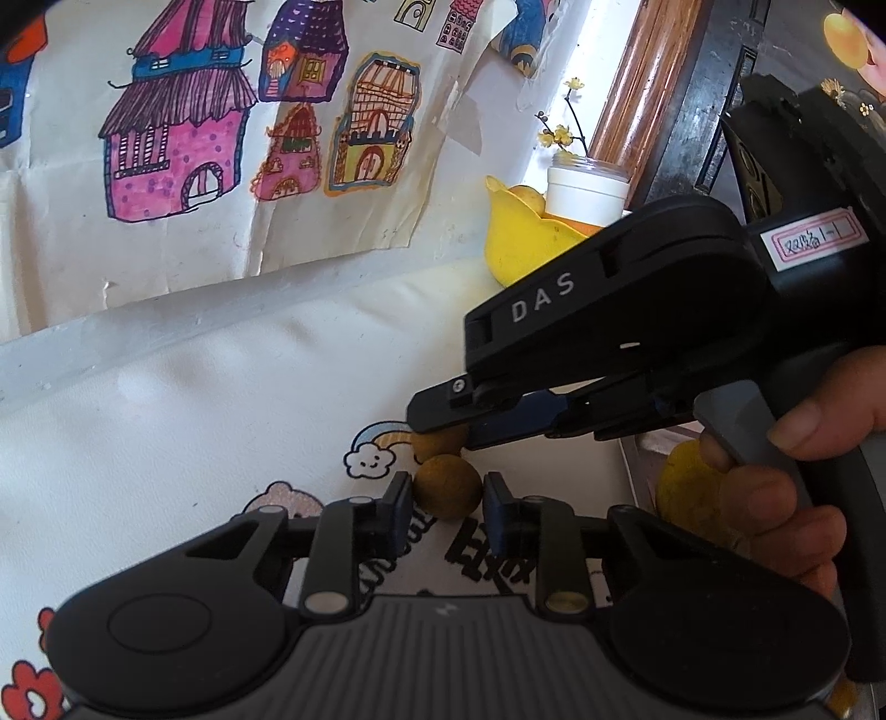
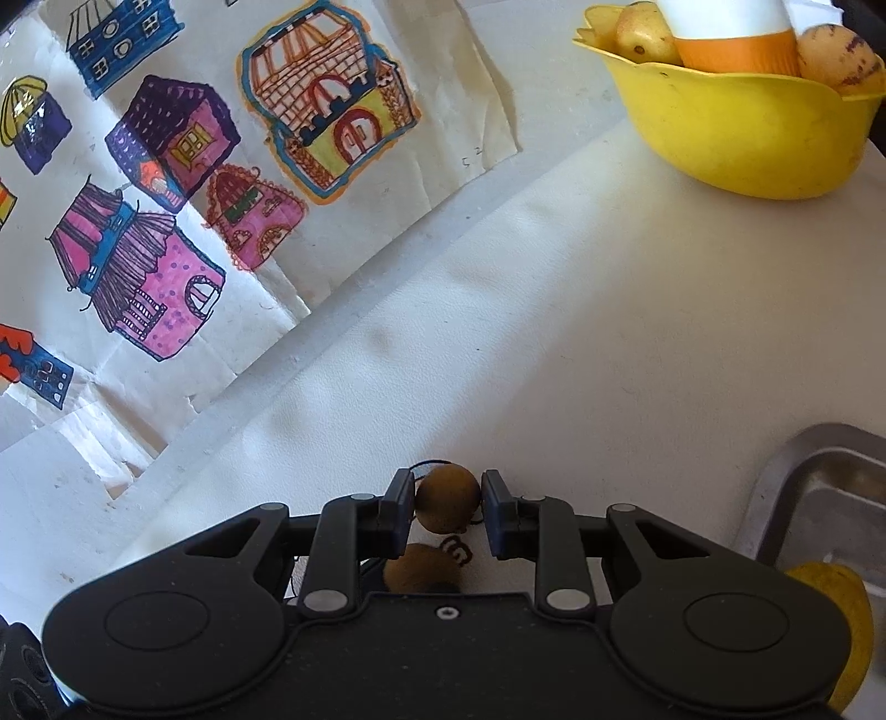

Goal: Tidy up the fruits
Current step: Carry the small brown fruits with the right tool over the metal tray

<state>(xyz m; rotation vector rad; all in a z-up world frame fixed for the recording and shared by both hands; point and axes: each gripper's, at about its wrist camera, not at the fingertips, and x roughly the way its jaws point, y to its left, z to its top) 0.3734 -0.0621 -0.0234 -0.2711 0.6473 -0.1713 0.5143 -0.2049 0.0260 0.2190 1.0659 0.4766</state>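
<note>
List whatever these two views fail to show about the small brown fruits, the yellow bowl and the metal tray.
- Second small round brown fruit: left wrist view, mostly covered by the right gripper.
- Yellow plastic bowl: right wrist view, contents cut off by the top edge; a white and orange container hides the middle.
- Grey metal tray: cut off by the right edge.
- Whether the left gripper touches the near small round brown fruit: unclear.

drawings of houses [image 2: 166, 232] on wall | white jar [image 1: 587, 191] with yellow flowers [image 1: 559, 135] | white tablecloth [image 2: 554, 332]

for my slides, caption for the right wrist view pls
Right gripper straddling a small brown fruit on the white table, yellow bowl beyond.
</note>
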